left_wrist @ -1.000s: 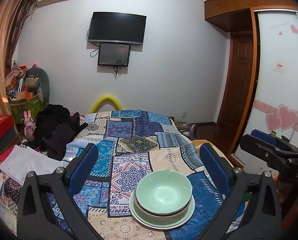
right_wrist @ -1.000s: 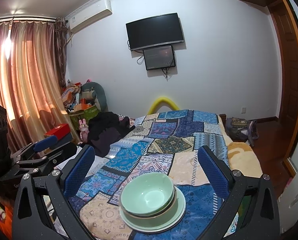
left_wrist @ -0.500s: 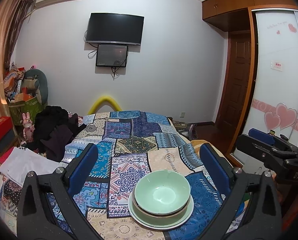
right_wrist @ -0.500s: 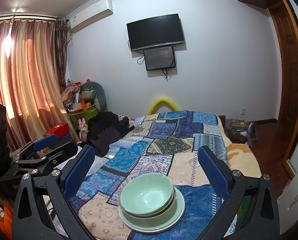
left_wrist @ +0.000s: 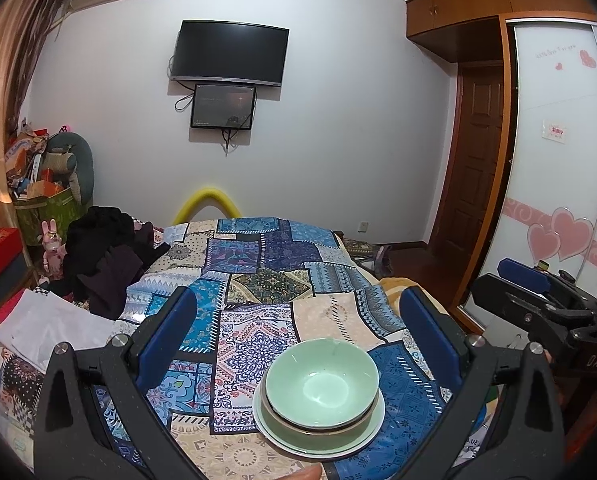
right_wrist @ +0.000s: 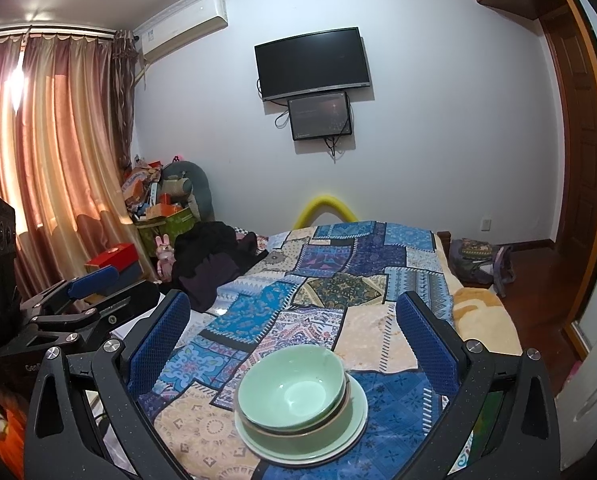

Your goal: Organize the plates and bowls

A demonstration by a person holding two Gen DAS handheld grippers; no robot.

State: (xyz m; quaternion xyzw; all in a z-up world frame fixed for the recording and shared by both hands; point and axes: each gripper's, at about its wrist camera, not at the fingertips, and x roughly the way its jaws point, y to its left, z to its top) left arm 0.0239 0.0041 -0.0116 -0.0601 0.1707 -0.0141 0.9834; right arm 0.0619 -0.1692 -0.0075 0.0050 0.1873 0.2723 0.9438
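Both the left gripper (left_wrist: 298,336) and right gripper (right_wrist: 292,334) hang wide open and empty above the pale green ceramic bowls (left_wrist: 321,384) stacked on a plate (left_wrist: 372,430) on the patchwork-covered bed (left_wrist: 266,264), so stacking seems finished and next only withdrawal is needed.

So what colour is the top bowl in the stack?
Pale green; the top bowl shows best in the left wrist view.

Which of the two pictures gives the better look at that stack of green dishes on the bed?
The left wrist view: the stack of green dishes is seen from higher, so the top bowl's inside and the plate's rim show clearly. The right wrist view shows the same stack more from the side, revealing its layers.
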